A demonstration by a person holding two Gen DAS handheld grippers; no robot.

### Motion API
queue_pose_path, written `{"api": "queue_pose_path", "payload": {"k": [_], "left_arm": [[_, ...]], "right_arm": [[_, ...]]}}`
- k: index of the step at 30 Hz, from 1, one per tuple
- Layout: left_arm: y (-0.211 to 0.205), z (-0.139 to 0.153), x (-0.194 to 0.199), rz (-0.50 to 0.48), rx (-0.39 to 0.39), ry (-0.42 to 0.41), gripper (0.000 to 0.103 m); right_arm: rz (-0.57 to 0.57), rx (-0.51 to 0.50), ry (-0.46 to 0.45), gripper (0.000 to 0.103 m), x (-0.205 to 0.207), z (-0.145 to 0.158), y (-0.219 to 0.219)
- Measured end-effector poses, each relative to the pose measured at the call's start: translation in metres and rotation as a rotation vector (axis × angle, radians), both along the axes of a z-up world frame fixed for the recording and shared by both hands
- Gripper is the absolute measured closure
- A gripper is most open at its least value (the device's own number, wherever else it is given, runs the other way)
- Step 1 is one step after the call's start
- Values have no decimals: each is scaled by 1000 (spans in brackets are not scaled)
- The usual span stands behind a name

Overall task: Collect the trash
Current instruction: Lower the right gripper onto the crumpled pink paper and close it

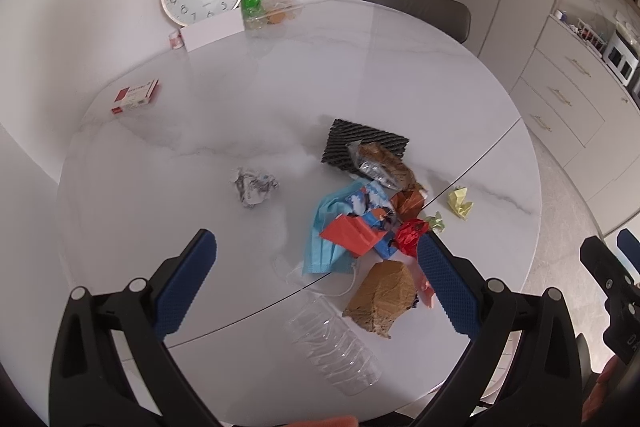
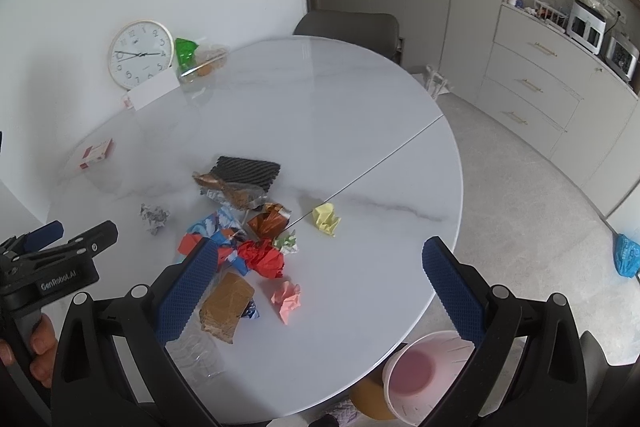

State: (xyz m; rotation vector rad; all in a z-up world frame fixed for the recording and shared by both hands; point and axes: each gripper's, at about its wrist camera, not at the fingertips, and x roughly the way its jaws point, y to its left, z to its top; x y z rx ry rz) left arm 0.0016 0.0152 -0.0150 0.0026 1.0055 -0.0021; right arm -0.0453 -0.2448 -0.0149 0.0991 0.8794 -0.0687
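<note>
The left gripper [image 1: 316, 279] is hanging wide open over the round bench [image 1: 400, 67], holding nothing. The right gripper [image 2: 320, 285] is also gaping empty above the bench's near edge. Trash is lying in a loose heap: a blue mask [image 1: 326, 239], a red wrapper [image 2: 262, 259], brown paper [image 2: 226, 301], a clear bottle [image 1: 336, 343]. A grey wad [image 1: 254, 185], a yellow wad [image 2: 327, 219] and a pink wad [image 2: 287, 299] are sitting apart. A pink bin [image 2: 416, 375] is standing below the edge.
</note>
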Motion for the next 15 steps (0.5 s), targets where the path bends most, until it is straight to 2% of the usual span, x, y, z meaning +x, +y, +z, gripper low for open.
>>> {"api": "queue_pose_path", "payload": {"k": [6,15], "left_arm": [[17,-25,-15,85,-19,83,7],[19,-100,-37,251,-110,315,7]], "right_arm": [[47,14,70,2,-6,-23,-2],[102,50,147,2,-21,-54,-18]]}}
